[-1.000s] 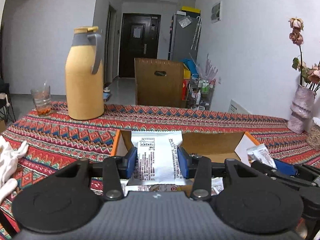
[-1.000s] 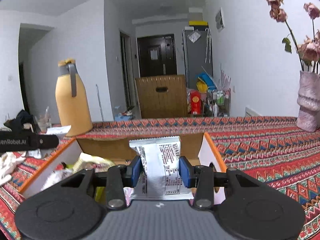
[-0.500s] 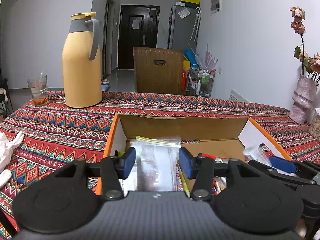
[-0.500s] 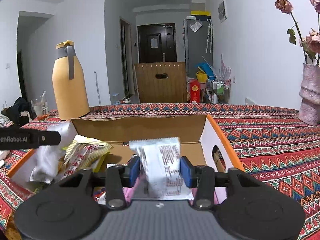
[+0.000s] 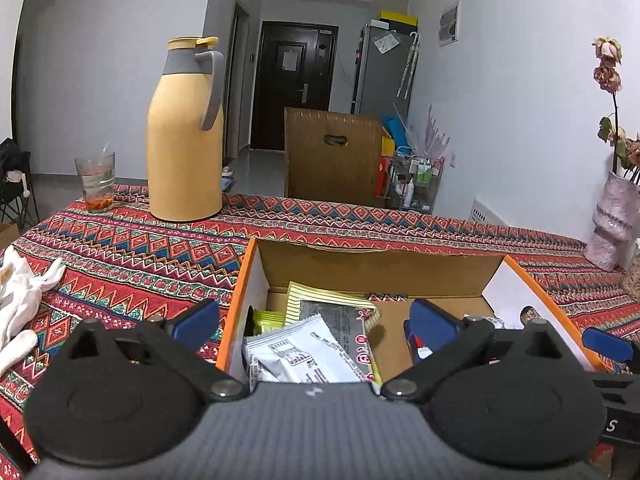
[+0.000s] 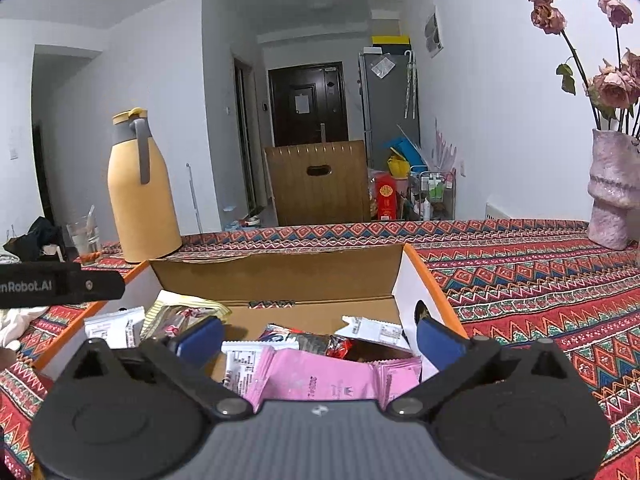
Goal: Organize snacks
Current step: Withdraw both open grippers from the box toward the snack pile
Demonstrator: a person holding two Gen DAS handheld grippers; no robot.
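Open cardboard box (image 6: 280, 276), orange-edged, on patterned tablecloth (image 6: 520, 280): holds white (image 5: 304, 352), pink (image 6: 320, 380) and yellow-striped (image 5: 320, 300) snack packets. Left gripper (image 5: 314, 320) and right gripper (image 6: 320, 338): jaws just opened wide, empty, above box. One yellow thermos (image 5: 184, 136), one glass (image 5: 95, 180), one vase (image 6: 610, 196). White-walled room.

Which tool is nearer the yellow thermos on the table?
Left. The left tool hangs over the box's left half, the thermos's side. The right tool hangs over its right half.
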